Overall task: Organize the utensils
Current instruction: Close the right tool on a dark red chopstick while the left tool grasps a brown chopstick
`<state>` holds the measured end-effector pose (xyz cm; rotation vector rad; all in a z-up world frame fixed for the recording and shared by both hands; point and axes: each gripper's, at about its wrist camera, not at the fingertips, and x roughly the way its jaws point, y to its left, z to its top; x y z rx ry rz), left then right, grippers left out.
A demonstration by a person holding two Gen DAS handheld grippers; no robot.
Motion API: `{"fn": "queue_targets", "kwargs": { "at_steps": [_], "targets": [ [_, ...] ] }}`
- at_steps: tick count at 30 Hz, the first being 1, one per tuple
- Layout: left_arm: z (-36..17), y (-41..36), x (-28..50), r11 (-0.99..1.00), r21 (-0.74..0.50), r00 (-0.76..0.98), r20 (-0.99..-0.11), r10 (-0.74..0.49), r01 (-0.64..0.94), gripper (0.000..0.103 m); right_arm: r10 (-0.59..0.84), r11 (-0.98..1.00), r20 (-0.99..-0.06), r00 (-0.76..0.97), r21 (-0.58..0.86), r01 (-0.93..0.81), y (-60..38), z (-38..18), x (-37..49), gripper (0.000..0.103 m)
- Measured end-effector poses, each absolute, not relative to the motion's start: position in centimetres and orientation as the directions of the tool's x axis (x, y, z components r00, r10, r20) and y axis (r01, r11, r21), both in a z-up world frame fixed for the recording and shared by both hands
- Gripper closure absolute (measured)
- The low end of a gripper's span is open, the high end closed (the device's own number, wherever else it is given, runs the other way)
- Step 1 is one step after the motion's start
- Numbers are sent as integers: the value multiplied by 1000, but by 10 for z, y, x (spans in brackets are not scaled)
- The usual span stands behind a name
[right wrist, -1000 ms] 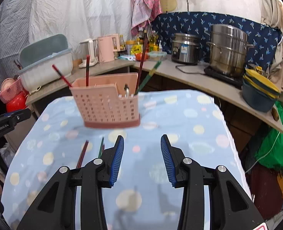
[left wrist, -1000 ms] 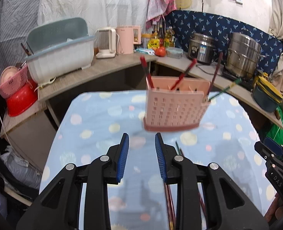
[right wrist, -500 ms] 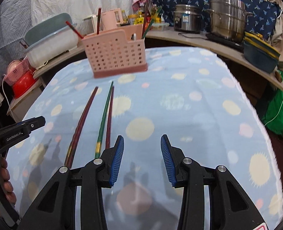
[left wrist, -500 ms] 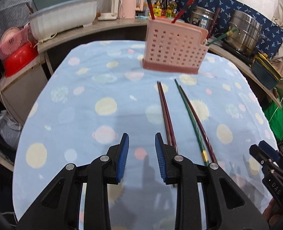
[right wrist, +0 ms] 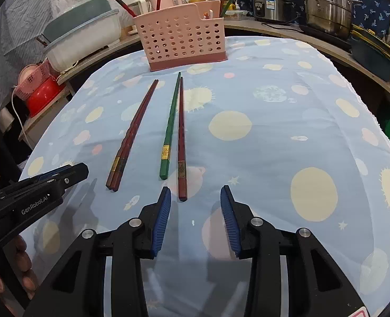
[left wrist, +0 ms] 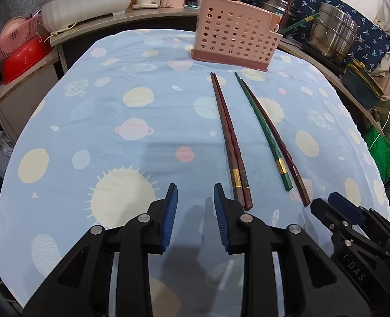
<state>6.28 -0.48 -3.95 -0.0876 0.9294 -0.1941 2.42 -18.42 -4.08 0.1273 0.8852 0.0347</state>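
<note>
step: approach to 4 long lacquered chopsticks point(left wrist: 261, 134) on blue planet-print cloth point(left wrist: 115, 132) | left gripper point(left wrist: 195, 203) apart, empty | right gripper point(right wrist: 195, 198) closing, empty | next: pinch 1, carry to pink perforated plastic holder point(right wrist: 181, 39)

text "GenRobot.AI" | white print on black plastic left gripper point(right wrist: 73, 175) body, lower left of right wrist view || text "DAS" | pale print on black plastic right gripper point(left wrist: 334, 208) body, lower right of left wrist view
</note>
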Motion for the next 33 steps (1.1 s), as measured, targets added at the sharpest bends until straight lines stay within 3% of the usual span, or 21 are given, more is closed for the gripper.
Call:
{"fn": "queue_targets", "kwargs": {
  "at_steps": [23,33],
  "targets": [
    [-47,-22,73,962,-204,544,-794,-272,184,75,53,997,-793,607,78,16,-174,-51,59,95],
    [-51,-29,80,967,-173,551,-796,-250,188,72,64,994,-791,609,106,33,-183,-52,57,95]
  ]
}}
